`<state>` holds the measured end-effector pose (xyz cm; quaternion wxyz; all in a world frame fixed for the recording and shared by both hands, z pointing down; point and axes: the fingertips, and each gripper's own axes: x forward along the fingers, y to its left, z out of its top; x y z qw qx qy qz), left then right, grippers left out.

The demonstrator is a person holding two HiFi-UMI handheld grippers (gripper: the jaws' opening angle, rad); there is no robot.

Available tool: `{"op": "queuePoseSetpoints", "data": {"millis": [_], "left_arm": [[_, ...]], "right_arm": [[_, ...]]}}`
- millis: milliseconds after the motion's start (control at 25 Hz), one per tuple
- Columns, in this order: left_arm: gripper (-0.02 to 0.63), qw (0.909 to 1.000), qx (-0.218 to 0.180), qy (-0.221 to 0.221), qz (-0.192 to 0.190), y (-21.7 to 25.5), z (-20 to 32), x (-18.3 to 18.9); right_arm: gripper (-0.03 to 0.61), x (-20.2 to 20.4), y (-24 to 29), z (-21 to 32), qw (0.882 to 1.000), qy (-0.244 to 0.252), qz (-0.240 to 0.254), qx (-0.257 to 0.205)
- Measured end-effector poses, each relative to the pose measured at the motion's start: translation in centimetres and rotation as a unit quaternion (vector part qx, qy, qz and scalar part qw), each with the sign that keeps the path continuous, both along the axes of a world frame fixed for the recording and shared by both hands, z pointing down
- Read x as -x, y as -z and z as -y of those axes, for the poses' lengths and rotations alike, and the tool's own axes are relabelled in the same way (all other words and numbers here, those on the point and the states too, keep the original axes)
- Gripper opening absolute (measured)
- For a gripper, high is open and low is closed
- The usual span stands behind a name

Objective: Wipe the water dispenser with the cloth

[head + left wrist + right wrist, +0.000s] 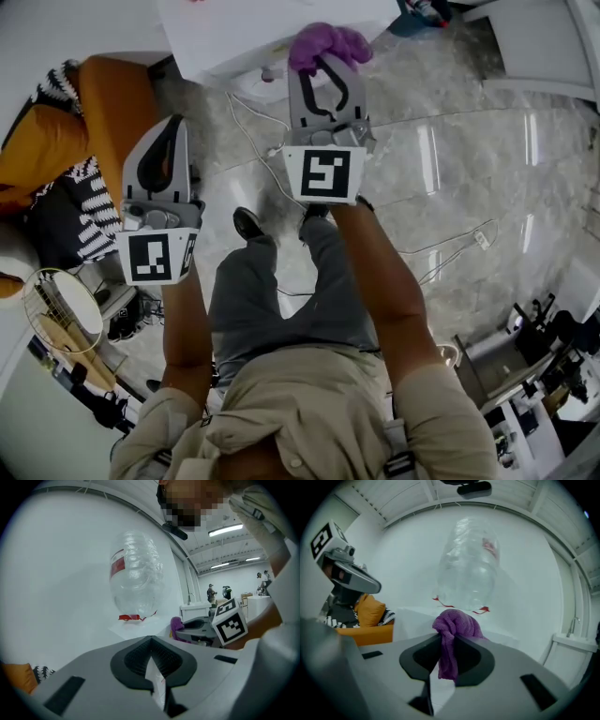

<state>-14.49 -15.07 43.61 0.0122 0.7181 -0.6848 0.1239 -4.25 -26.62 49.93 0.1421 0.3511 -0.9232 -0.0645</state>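
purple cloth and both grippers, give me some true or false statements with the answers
1. The right gripper is shut on the purple cloth. True.
2. The left gripper holds a second cloth. False: its jaws are together with nothing between them.
3. The water bottle is clear with a red label. True.
4. The bottle lies on the floor. False: it stands on top of the white water dispenser.
5. In the head view the left gripper reaches closer to the dispenser than the right. False: the right one is further forward.
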Motion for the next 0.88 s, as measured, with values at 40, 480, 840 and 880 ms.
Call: {"op": "queuePoseSetpoints", "data": {"millis": [40,480,840,880], "left_arm": [[0.015,1.0,0.0,0.001,0.001,0.0,0.0,0.1],[0.015,1.0,0.006,-0.004,0.006,-0.6,-0.5,0.6],[0.015,0.9998,0.013,-0.015,0.003,-1.7,0.4,-0.2],[0.015,0.9998,0.014,-0.016,0.002,-1.9,0.5,-0.3]], "right_arm": [[0.08,1.6,-0.2,-1.5,1.0,0.023,0.004,0.004],[0.077,6.0,-1.6,-5.7,0.993,0.118,-0.005,-0.02],[0.075,-2.7,-3.2,2.9,1.0,-0.014,-0.005,0.001],[0.075,-4.1,-3.4,4.2,0.999,-0.037,-0.005,0.009]]}}
